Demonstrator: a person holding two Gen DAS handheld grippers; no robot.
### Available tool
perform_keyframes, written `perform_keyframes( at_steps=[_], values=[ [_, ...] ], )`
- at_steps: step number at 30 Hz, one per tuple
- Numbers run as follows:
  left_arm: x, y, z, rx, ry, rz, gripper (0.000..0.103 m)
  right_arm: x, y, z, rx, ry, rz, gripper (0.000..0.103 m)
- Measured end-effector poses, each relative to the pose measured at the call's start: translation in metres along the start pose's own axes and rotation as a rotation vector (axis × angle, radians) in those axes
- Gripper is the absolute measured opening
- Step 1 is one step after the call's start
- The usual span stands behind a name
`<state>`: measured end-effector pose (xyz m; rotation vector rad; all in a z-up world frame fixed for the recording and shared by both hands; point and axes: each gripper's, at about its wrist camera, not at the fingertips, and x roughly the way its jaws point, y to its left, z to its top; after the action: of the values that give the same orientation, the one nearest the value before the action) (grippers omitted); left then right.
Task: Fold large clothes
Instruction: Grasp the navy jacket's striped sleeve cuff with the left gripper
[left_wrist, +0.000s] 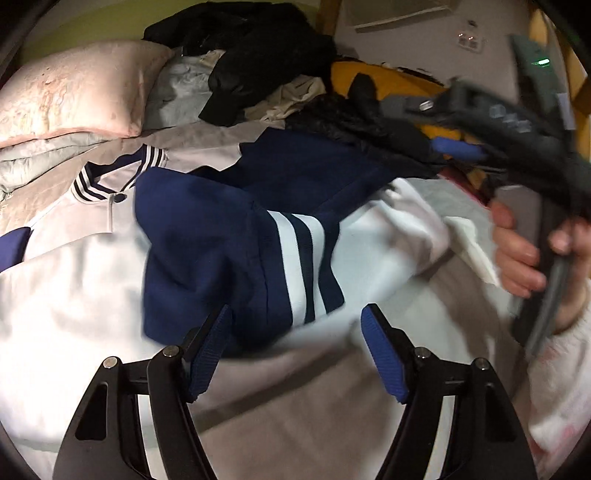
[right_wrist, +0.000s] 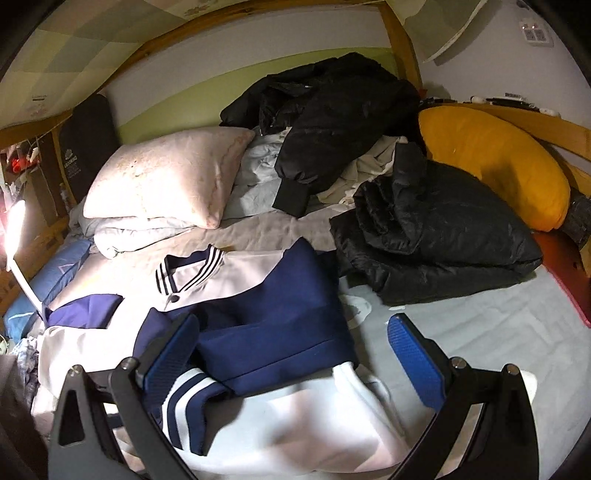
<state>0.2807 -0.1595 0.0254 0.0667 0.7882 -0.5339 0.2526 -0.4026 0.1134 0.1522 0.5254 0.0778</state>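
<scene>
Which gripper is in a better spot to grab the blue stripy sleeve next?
Probably the left gripper: it is open, with the striped cuff just beyond its fingertips. The right gripper, also open, faces the jacket's white body, with the cuff beside one finger.

The jacket (right_wrist: 258, 317) is white in the body with navy blue sleeves, each cuff (left_wrist: 299, 266) ringed by white stripes, and its collar (right_wrist: 192, 273) is white with dark stripes. Behind it lie a pale pink pillow (right_wrist: 166, 181), black puffer coats (right_wrist: 436, 243) and a mustard-yellow cushion (right_wrist: 491, 166). Both grippers carry blue ribbed pads (right_wrist: 413, 354) on black fingers.
</scene>
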Motion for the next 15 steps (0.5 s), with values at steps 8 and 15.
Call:
perform_keyframes(
  at_steps=[8,15],
  values=[
    [0.033,0.019,0.005,-0.073,0.057,0.030,0.065,0.016,-0.010,0.000,0.048,0.067,0.029,0.102],
    [-0.004,0.051,0.004,-0.153,-0.042,0.185,0.025,0.028,0.001,-0.005,-0.013,0.092,-0.003,0.102]
  ],
)
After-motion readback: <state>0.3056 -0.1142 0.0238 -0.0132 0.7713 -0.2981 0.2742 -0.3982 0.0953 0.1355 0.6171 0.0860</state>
